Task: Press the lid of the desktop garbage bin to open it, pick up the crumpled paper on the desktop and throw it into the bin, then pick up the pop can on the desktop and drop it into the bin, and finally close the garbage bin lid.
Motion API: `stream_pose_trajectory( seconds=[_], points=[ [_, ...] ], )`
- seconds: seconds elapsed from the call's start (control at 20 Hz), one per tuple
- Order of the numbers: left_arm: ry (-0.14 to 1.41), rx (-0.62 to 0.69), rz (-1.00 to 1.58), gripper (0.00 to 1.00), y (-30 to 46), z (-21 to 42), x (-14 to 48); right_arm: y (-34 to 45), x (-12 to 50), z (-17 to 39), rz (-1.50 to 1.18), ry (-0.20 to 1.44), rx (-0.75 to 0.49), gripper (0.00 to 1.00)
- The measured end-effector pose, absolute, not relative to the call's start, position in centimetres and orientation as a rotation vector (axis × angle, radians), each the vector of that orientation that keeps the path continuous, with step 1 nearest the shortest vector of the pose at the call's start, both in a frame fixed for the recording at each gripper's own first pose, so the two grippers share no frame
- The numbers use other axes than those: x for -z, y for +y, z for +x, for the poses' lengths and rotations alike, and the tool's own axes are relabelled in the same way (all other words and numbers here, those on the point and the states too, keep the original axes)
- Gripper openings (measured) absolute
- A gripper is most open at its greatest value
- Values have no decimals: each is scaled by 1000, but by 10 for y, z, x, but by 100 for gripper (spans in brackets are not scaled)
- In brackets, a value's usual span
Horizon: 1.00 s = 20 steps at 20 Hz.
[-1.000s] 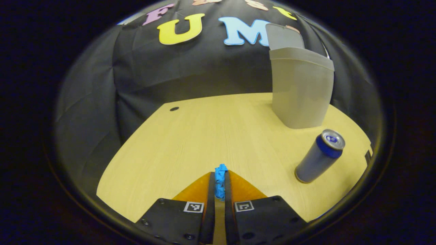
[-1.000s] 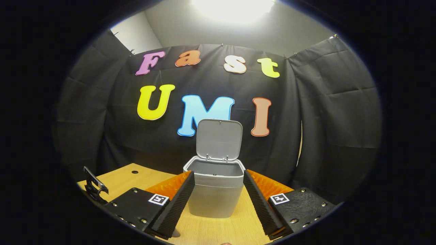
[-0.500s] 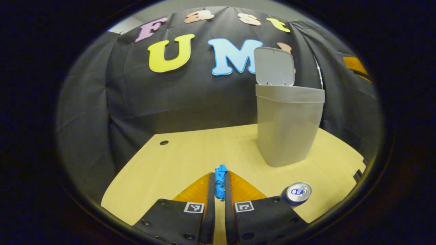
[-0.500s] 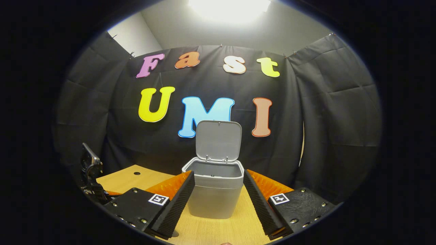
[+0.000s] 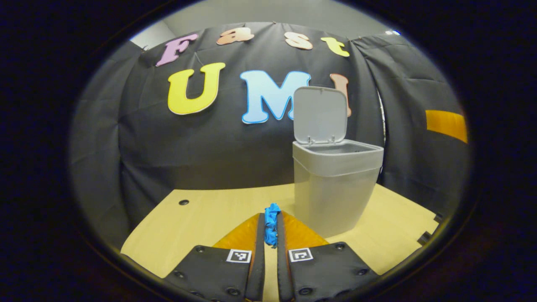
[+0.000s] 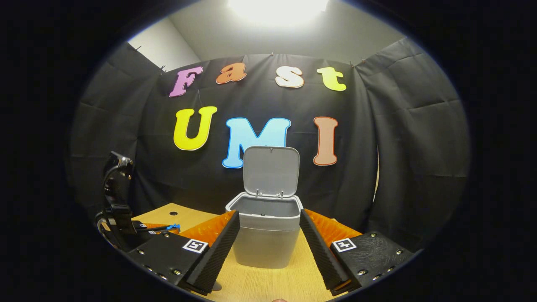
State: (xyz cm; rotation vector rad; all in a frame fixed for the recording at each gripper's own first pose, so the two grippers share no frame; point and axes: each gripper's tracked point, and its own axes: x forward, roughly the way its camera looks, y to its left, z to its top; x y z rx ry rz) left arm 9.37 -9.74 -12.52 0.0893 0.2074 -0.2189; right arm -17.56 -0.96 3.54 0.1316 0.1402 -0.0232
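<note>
My left gripper (image 5: 270, 228) pinches the soft, featherlight crumpled paper (image 5: 271, 222) across its middle; right gripper (image 6: 268, 247) jaws spread near the bin (image 6: 264, 235).

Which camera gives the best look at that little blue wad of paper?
The left gripper view: the crumpled paper sits close up, pinched between the left gripper and its two fingers, in front of the open bin. The right gripper view catches just a small blue speck of it far off at the left, too small for detail.

Grey bin (image 5: 331, 188) is sitting upright, lid (image 5: 321, 114) flipped up; blue crumpled paper (image 5: 271, 224) is getting pinched.
</note>
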Motion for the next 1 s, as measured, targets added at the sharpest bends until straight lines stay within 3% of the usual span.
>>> stream_pose_trajectory(
  seconds=[0.5, 1.0],
  points=[
    [73, 318, 65, 20, -164, 147, 56, -26, -38, -173, 184, 120, 98, 92],
    [15, 404, 63, 20, -220, 187, 44, -56, -30, -170, 163, 140, 204, 92]
  ],
)
